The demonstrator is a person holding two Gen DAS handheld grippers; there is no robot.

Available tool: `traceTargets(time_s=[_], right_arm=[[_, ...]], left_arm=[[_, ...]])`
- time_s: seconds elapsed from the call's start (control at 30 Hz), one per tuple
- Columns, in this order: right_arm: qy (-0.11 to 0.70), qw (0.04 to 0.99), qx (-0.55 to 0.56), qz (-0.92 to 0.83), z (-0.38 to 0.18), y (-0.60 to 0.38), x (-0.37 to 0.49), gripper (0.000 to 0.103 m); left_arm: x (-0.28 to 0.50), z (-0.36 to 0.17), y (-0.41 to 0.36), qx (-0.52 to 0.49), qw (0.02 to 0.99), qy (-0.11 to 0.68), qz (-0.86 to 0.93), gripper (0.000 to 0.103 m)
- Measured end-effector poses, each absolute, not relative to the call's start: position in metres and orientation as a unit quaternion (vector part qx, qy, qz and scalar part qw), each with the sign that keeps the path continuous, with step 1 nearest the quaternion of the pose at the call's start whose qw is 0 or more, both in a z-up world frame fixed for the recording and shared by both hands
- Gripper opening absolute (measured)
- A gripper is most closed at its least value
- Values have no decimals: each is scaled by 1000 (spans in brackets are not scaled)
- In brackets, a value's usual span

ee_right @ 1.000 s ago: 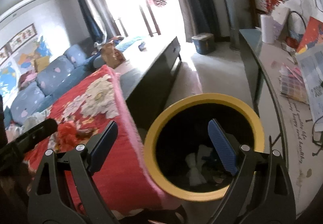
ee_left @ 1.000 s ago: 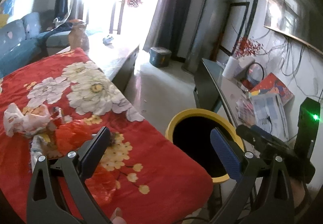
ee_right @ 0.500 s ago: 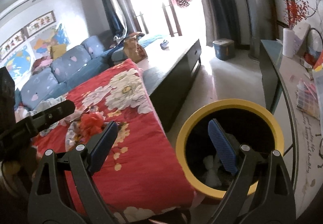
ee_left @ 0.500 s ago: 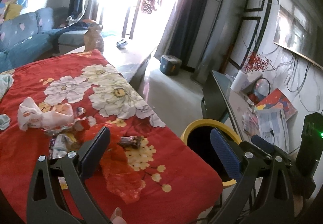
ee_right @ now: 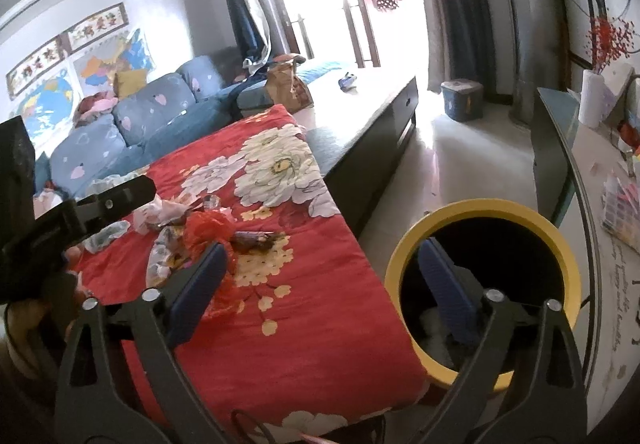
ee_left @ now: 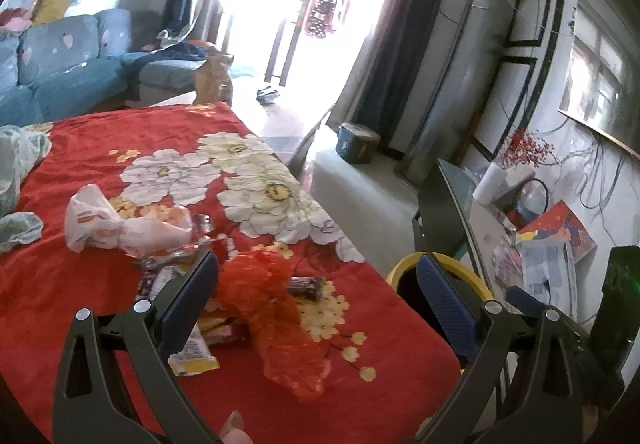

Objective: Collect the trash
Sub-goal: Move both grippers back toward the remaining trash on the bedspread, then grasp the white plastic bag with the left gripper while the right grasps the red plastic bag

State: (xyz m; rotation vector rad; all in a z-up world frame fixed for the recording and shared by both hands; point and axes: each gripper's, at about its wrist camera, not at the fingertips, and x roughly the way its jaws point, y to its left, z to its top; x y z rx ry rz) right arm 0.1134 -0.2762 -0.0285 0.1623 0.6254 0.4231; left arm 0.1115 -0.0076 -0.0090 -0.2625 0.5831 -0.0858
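The trash lies in a loose heap on the red cloth (ee_left: 100, 308), left of the yellow bin (ee_right: 568, 284). A red bag (ee_left: 276, 308) is seen just beyond and between the pads of the left gripper (ee_left: 316, 296), its long axis running near to far; a dark wrapper (ee_left: 306, 284) lies touching its right side. The left gripper is held wide open and empty, and is judged the nearer one. The right gripper (ee_right: 328, 284) is opening, nothing between its jaws, its right pad over the bin mouth. The bin's contents are mostly lost in shadow, and smaller wrappers are partly hidden behind the left pad.
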Motion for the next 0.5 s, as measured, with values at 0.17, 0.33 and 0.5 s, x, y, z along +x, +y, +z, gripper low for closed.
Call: traceTargets(time_s=[0.17, 0.33, 0.5], right_arm=[[308, 923, 66, 223, -27, -257, 110, 89], [313, 918, 51, 240, -27, -238, 108, 89], [319, 912, 33, 257, -30, -216, 107, 90]], left_arm=[[109, -10, 13, -143, 947, 285, -21, 96], [108, -15, 36, -163, 945, 284, -4, 96], [106, -20, 57, -179, 942, 283, 12, 96]])
